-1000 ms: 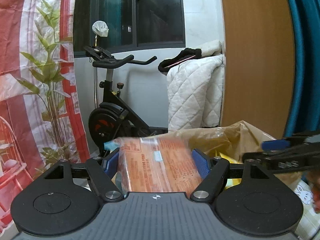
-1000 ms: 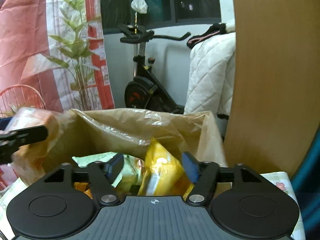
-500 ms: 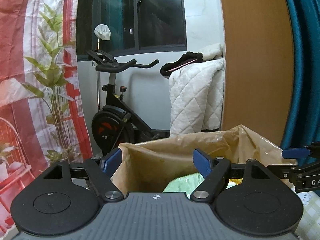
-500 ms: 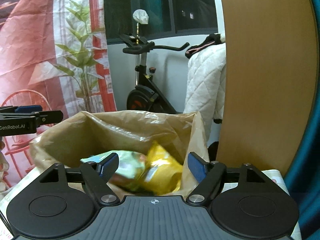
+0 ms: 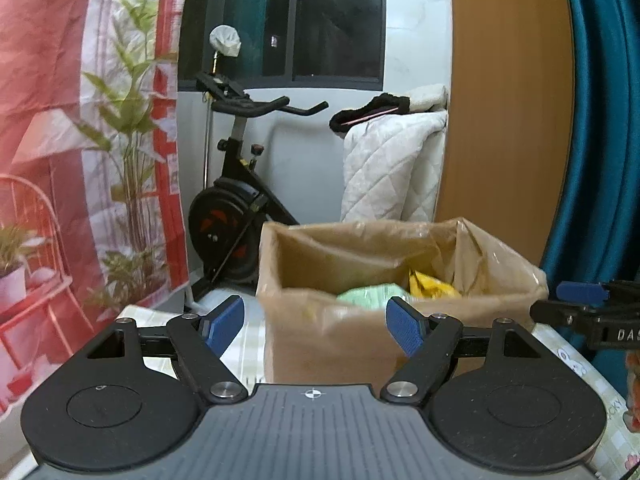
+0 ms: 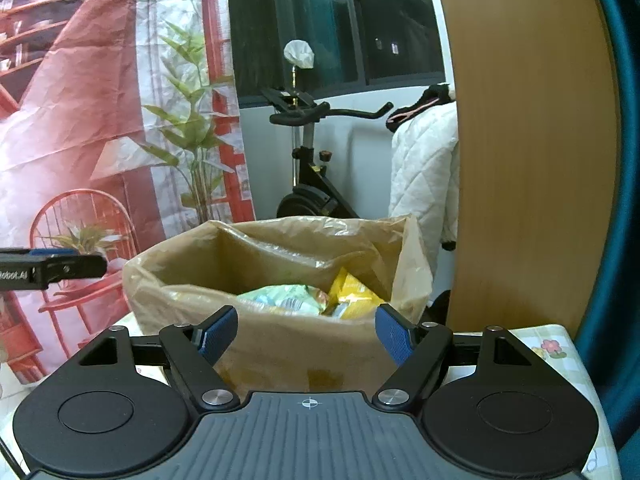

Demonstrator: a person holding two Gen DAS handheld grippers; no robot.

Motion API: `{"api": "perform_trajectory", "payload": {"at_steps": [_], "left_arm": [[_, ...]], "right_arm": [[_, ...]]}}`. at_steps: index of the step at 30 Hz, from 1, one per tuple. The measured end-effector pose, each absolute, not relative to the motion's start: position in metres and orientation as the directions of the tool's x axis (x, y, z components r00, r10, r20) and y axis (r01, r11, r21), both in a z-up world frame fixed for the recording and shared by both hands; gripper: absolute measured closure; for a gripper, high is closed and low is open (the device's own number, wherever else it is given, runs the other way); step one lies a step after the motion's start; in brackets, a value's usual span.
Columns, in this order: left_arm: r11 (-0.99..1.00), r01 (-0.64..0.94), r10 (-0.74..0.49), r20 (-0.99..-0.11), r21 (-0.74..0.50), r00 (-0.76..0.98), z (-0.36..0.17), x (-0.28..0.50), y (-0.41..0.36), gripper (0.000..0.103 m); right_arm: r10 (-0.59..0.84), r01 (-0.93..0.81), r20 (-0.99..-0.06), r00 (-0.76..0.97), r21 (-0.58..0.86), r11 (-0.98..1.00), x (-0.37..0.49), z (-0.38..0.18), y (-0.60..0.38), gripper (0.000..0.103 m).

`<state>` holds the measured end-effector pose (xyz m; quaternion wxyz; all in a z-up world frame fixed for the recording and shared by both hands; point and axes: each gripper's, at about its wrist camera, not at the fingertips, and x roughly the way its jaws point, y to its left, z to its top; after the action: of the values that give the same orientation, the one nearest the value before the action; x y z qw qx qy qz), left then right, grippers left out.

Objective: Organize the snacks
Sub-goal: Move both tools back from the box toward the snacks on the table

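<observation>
An exercise bike (image 5: 240,216) stands in the middle of both views, against a white wall under a dark window (image 5: 304,20). A pale wrapped bundle (image 5: 225,40) sits atop a post just above its handlebars. Filling the left side hangs a red and white printed backdrop (image 6: 100,120) (showing leafy plants and a red chair). Right of the bike, a white quilted blanket (image 5: 392,168) is draped, with a dark garment (image 5: 370,110) on top. A wooden panel (image 6: 528,140) rises at the right, teal fabric (image 5: 604,120) beyond it.
</observation>
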<state>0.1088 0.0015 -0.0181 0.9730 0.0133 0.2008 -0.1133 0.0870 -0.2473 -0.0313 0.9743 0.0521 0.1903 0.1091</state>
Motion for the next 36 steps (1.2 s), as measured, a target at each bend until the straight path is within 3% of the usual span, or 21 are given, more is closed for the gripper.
{"api": "perform_trajectory", "payload": {"at_steps": [22,29,36], "left_arm": [[0.98,0.181,-0.2,-0.529,-0.088,0.825,-0.094,0.082,0.027,0.024],[0.978,0.186,-0.207,-0.548,-0.094,0.811,-0.107,0.085,0.029,0.026],[0.969,0.222,-0.244,-0.581,-0.11,0.777,-0.126,0.085,0.021,0.034]], "right_arm": [[0.219,-0.146,-0.452,0.865,0.192,0.971,0.043,-0.119,-0.245,0.03],[0.17,-0.066,-0.504,0.847,0.218,0.974,0.042,-0.147,-0.267,0.035],[0.192,-0.12,-0.54,0.819,0.164,0.979,0.046,-0.161,-0.254,0.043]]}}
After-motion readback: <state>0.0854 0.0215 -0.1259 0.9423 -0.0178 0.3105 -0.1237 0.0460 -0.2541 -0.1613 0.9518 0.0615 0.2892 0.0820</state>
